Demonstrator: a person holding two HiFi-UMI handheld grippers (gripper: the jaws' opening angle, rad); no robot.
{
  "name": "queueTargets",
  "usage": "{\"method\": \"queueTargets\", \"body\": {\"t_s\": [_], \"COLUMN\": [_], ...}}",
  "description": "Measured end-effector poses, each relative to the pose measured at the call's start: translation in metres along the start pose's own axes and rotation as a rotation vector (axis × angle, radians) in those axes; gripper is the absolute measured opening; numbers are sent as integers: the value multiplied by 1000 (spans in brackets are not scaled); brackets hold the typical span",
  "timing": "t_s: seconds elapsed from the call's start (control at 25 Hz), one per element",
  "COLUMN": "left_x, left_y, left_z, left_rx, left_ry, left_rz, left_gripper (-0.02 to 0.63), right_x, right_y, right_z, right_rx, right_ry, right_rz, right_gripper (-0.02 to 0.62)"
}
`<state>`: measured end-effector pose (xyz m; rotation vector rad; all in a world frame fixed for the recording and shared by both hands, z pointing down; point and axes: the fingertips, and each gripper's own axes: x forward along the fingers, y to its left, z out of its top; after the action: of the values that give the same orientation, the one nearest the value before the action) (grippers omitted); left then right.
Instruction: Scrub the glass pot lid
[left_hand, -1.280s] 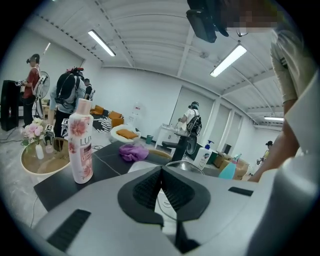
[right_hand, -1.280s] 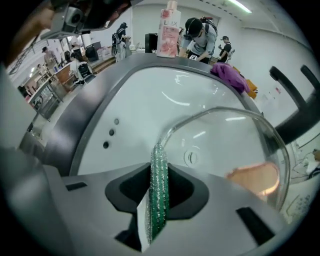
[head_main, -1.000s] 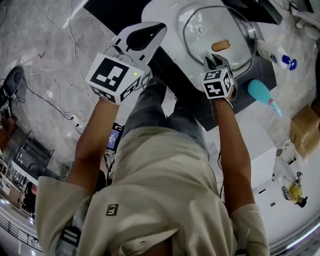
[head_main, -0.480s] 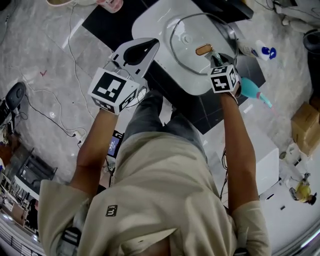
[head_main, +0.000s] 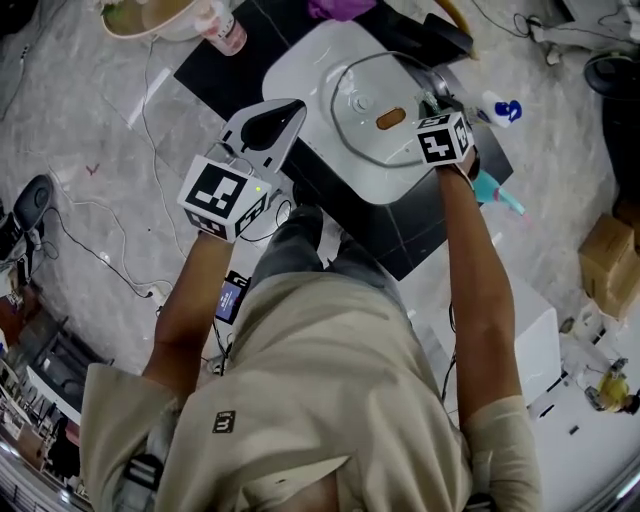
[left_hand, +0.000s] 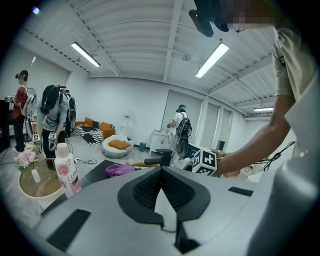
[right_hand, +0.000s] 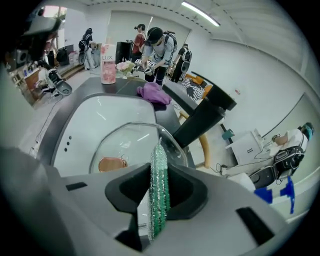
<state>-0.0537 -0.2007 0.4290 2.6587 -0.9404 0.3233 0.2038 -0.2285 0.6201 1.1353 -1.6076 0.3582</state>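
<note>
Right gripper (right_hand: 159, 175): jaws clamped on a thin, glittery green scouring pad (right_hand: 159, 192), held edge-on just over the lid's near rim.
Left gripper (left_hand: 161, 172): jaws pressed together on nothing, held left of the sink, well apart from the lid.
Glass pot lid (right_hand: 127, 142): lying in the white sink (right_hand: 92, 117), copper-coloured knob (right_hand: 112, 163) facing up.
Handling: probably rigid, fairly heavy, breakable and slick when wet, so likely to skate under the soft pad. The knob or rim looks the surest hold.
Views: the right gripper view shows the pad and the black faucet (right_hand: 200, 120). The head view hides the pad but shows how far apart the grippers are.
</note>
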Motion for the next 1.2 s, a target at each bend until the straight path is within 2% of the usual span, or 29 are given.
{"method": "queueTargets", "body": {"t_s": [0.24,0.52,0.76,0.92,1.2], "left_x": [-9,-11,-25,-39,-58], "left_y": [-6,-27,-44,-52,-76], "left_z": [25,51,82,98,121], "left_rx": [43,104,177,206,264], "left_ry": [-20,-33,-57,-77,-104], "left_rz": [5,-12,-39,-45,-88], "left_gripper": [14,14,14,14,14], "right_x": [-45,-117,-203,-264,-375], "right_y": [-15,-29,-41,-39,-46], "right_z": [20,59,92,110,127], "right_rx": [54,94,134,172,223], "right_ry": [-96,-286,-491,-619,-841], "right_rz": [-32,-58,-105,-107,-133], "right_gripper": [94,94,94,94,92]}}
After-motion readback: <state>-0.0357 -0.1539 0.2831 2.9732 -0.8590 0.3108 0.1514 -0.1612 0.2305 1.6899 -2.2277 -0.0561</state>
